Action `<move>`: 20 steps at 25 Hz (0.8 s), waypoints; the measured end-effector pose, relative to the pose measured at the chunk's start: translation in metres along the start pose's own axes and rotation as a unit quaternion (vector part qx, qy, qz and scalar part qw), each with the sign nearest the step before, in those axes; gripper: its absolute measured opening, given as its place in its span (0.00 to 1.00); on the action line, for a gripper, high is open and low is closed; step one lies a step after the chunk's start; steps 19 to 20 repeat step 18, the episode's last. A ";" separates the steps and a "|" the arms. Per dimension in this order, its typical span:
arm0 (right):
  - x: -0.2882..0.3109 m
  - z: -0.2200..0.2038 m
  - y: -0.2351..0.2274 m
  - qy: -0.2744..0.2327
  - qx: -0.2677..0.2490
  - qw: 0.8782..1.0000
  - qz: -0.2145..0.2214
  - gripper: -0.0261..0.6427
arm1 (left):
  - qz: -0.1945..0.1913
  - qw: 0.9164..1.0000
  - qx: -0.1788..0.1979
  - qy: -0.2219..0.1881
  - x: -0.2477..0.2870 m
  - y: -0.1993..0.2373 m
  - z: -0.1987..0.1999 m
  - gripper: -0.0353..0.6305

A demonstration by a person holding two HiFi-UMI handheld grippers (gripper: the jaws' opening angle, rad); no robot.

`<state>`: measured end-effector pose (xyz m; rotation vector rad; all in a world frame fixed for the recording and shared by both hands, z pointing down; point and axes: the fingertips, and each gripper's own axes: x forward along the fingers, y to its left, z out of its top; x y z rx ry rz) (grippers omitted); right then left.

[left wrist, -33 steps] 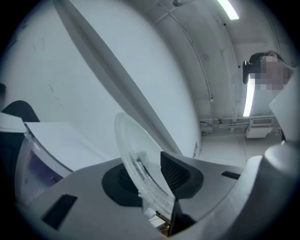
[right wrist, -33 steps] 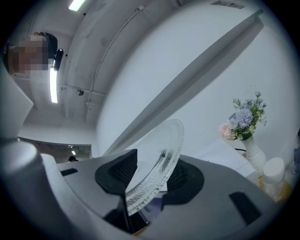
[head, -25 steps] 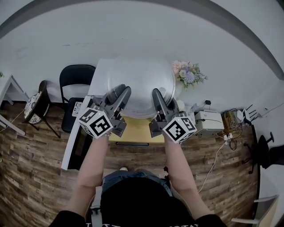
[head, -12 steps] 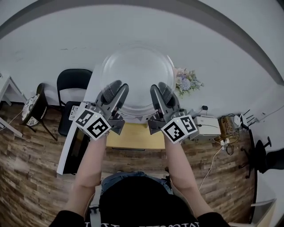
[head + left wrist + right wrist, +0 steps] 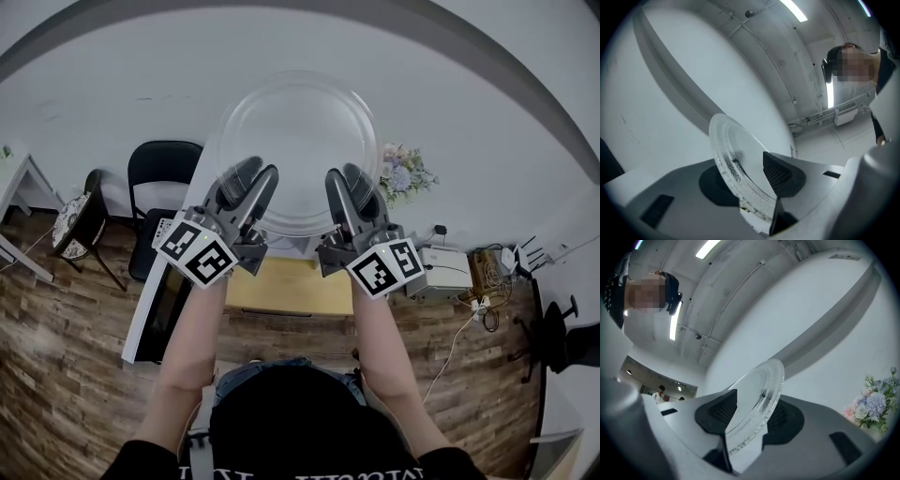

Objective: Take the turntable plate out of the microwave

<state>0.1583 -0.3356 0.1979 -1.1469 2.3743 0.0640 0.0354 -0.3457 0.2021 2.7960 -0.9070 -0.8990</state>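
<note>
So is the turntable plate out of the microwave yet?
Out. The left gripper and right gripper each clamp the turntable plate by its near rim, in the air, clear of the microwave.

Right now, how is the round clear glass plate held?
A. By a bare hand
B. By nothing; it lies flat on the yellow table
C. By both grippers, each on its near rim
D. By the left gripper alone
C: the left gripper and the right gripper each have their jaws closed on the near rim of the round clear glass plate, and each gripper view shows that rim between its pads.
</note>
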 end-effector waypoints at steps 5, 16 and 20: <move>0.000 0.000 -0.001 -0.006 0.000 1.000 -0.002 0.29 | -0.002 1.000 0.002 0.004 0.002 0.000 0.000 0.26; -0.002 0.000 -0.005 -0.012 -0.001 1.000 -0.008 0.29 | -0.007 1.000 0.002 0.009 0.006 0.000 -0.003 0.26; -0.003 0.001 -0.007 -0.013 0.001 1.000 -0.008 0.29 | -0.006 1.000 0.002 0.012 0.007 -0.001 -0.004 0.26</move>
